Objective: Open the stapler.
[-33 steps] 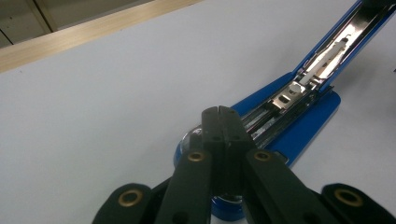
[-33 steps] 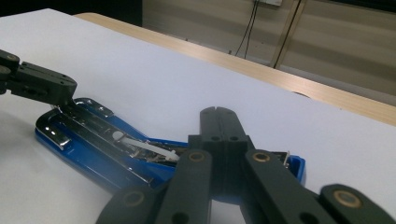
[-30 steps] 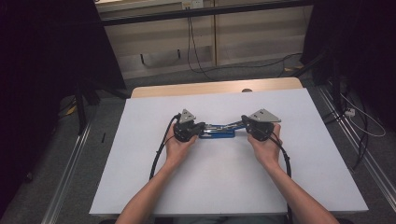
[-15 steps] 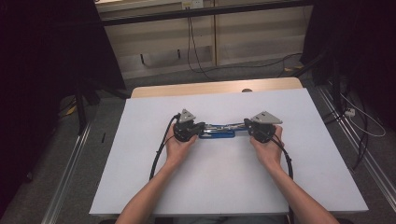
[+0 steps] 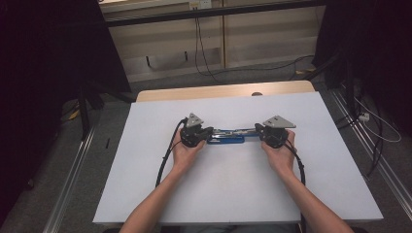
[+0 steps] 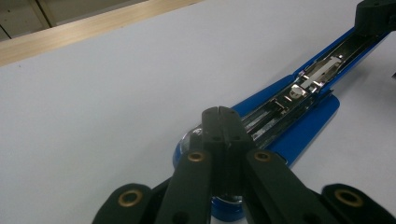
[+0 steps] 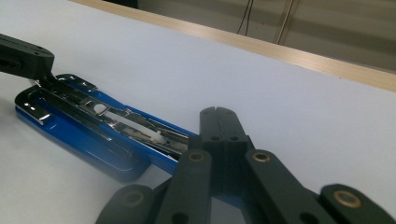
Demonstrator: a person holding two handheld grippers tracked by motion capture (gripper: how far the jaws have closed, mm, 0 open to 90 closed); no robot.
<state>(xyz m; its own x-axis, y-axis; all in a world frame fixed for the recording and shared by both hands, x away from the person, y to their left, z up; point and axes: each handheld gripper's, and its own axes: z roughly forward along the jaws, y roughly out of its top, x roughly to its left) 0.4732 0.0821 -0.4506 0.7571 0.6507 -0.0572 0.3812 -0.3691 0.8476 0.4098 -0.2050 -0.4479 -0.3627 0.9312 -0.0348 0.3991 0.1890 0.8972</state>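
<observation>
A blue stapler, swung open so its shiny metal staple track shows, lies flat near the middle of a white tabletop, between a person's two hands. From the high view the stapler's two ends are hidden under the black tools, so the contact there is hard to make out. In the left gripper view, the left claw has its two black jaws closed tight together with no gap, resting over the stapler's rounded blue end; whether anything is pinched between the jaws cannot be told, since they cover that spot. In the right gripper view, the right claw is likewise closed, jaws pressed together, lying over the stapler's other end and hiding it. The far tip of the stapler in each gripper view sits under the opposite claw.
</observation>
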